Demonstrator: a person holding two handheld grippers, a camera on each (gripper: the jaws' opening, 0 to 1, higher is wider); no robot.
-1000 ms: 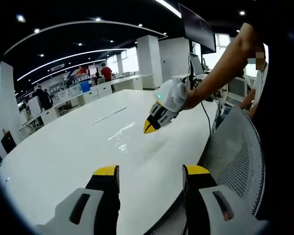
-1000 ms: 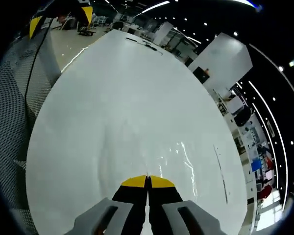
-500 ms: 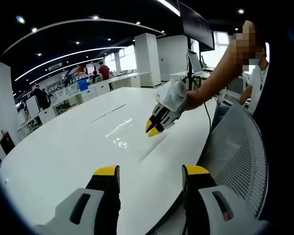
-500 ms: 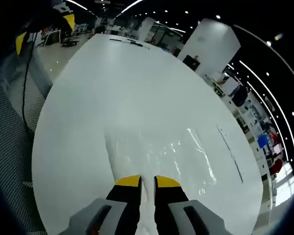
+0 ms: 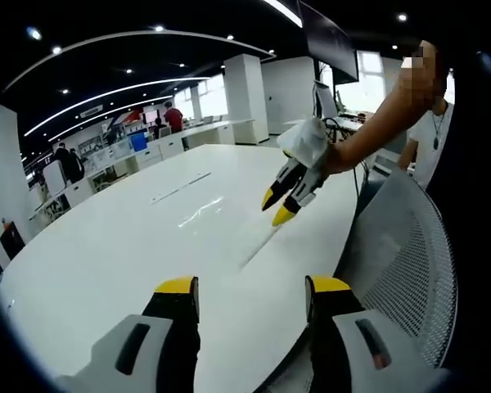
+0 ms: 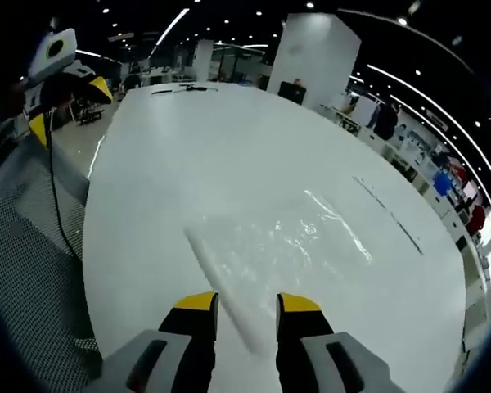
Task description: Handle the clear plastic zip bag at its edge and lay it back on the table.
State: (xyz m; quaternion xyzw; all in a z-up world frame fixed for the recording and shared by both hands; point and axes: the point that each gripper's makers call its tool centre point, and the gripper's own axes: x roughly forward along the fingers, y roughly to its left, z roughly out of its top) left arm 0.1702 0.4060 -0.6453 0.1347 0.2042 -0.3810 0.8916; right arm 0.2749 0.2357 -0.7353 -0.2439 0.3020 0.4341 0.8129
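Observation:
The clear plastic zip bag (image 6: 282,246) lies flat on the white table (image 6: 188,147), its zip strip running toward my right gripper (image 6: 248,303). That gripper is open, its jaws standing apart just short of the bag's near edge, nothing between them. In the left gripper view the bag (image 5: 203,214) shows as a faint glinting sheet, with the right gripper (image 5: 278,208) hanging open a little above its edge. My left gripper (image 5: 252,288) is open and empty over the table's near rim (image 5: 106,270). It also shows far left as the left gripper (image 6: 69,106).
A grey mesh chair (image 5: 401,246) stands by the table's edge, seen again as the mesh chair (image 6: 24,254), with a black cable (image 6: 61,205) hanging over it. A thin dark strip (image 6: 385,211) lies on the table beyond the bag. Desks and people stand far behind.
My right gripper has gone from shut on the bag's edge to open and has drawn back from it. The bag now lies flat on the table. The left gripper stayed put.

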